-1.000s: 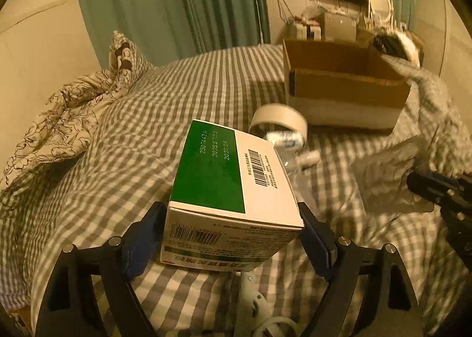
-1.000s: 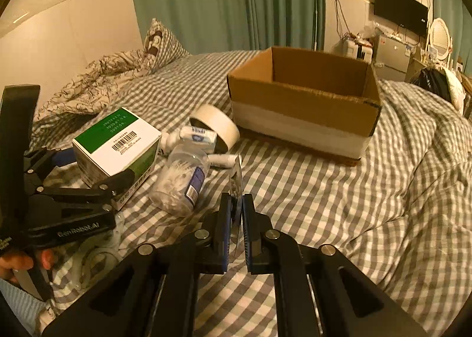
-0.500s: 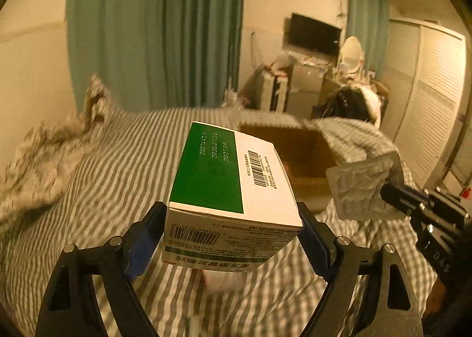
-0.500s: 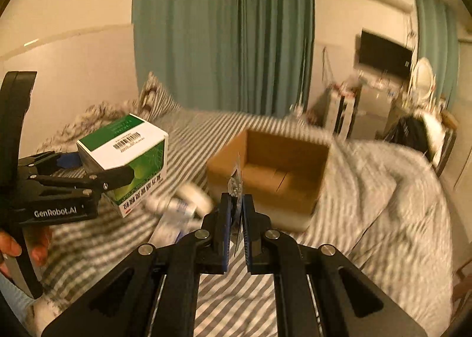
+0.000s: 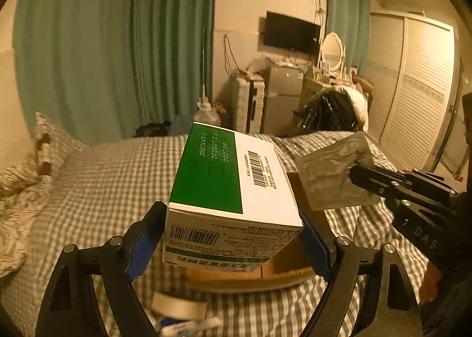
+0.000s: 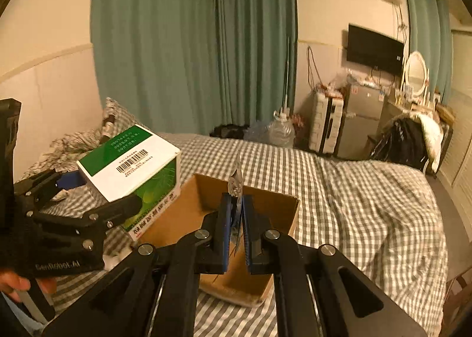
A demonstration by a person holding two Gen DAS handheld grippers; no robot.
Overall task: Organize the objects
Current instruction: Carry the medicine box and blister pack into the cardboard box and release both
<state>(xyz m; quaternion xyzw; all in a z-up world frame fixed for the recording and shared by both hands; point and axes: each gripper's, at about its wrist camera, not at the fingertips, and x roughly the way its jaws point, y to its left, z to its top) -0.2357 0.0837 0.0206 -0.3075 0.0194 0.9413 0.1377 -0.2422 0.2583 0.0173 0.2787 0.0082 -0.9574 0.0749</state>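
**Now for the drop: both loads carried to the box**

Ideally each load goes fully past the rim of the cardboard box (image 6: pixel 265 204) before any release, then low, let go one at a time. The left gripper (image 5: pixel 233 236) clamps the green-and-white carton (image 5: pixel 233 189) by its sides, held in the air above the box's near edge. The right gripper (image 6: pixel 236 236), nearly closed, pinches a foil blister pack (image 6: pixel 236 182) edge-up over the box's opening.
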